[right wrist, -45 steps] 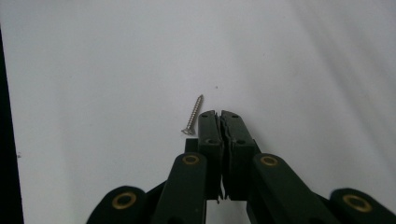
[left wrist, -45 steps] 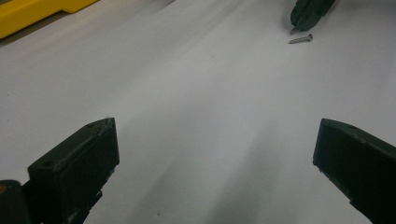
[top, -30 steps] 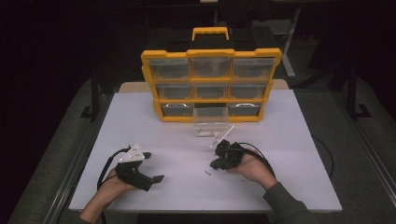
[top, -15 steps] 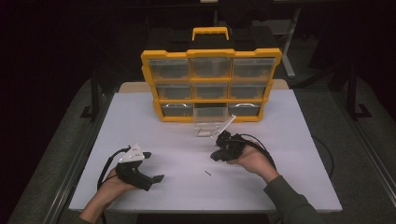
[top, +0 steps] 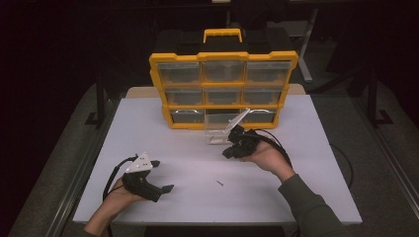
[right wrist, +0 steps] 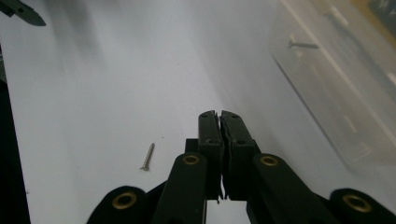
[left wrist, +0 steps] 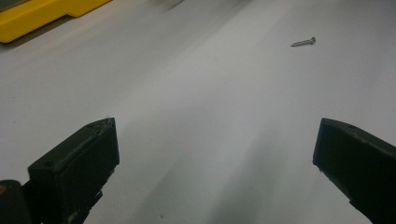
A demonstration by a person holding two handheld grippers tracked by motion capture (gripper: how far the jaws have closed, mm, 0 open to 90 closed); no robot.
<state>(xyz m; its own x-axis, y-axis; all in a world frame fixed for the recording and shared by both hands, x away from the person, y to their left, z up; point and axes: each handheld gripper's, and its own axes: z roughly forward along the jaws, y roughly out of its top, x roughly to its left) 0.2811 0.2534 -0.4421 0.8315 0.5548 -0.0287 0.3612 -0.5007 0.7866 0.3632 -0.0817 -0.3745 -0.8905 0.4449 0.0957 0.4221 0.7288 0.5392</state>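
Screw lay loose between two grippers

Screw (top: 220,183) lay flat on the white surface (top: 316,197), well apart from both grippers and roughly between them. In the left gripper view it showed far ahead of the jaws and to the right (left wrist: 303,42); in the right gripper view it lay just left of the closed jaw tips (right wrist: 147,157), on the surface below them.

The left gripper (top: 158,175) rested low near the front left of the surface, held in a hand (top: 116,197). Its jaws stood spread wide, with nothing but bare surface between them.

The right gripper (top: 228,153) was held by the other hand (top: 267,155) farther back, just in front of a clear drawer (top: 222,131) that stood pulled out on the surface. Its jaws were pressed together; whether anything was pinched between the tips could not be told. In the right gripper view the drawer appeared blurred at the upper right, with another small screw (right wrist: 303,45) inside it.

Behind the drawer stood a yellow organiser (top: 223,89) with three rows of clear drawers; the middle slot of its bottom row was open.
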